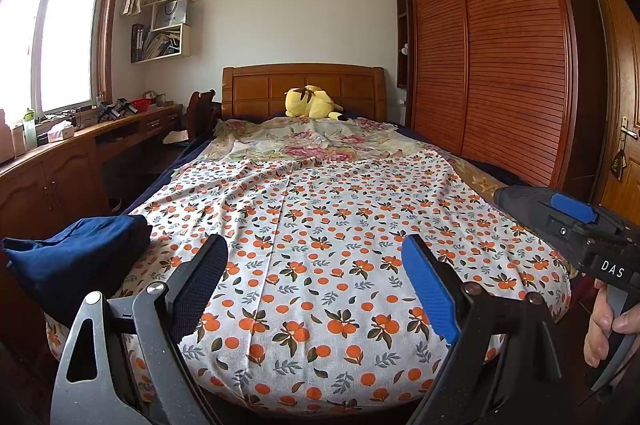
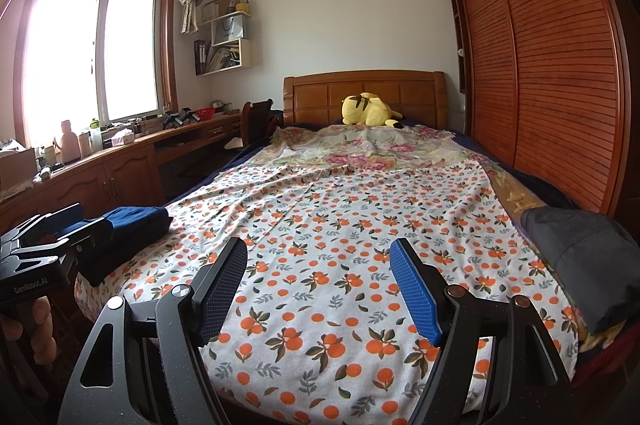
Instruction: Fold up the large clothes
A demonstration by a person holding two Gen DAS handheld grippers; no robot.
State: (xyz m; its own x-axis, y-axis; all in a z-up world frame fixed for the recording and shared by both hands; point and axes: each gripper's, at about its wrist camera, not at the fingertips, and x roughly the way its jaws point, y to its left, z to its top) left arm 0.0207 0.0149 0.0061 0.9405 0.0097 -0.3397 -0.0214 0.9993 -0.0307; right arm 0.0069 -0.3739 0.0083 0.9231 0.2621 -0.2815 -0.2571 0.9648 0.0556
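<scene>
Bedroom, daylight from the window; bed point(image 1: 552, 289) covered by an orange-print sheet point(image 1: 320, 245), with a floral cloth point(image 1: 304, 141) further up near the headboard.

Both tongs hover over the foot of the bed, pinching nothing: left tongs point(image 1: 316, 289) spread wide, right tongs point(image 2: 320, 289) spread somewhat less.

Task items: navy garment point(image 1: 76, 253) lies bunched, partly folded, at the bed's left edge; grey garment point(image 2: 584, 261) sits at the right edge.

Risks, as judged:
- Navy garment overhangs the edge; a one-sided pull could drag it to the floor.
- Pads may catch the loose sheet along with the garment, rucking the surface.
- Thick, layered fabric may slip from a shallow pinch.
</scene>
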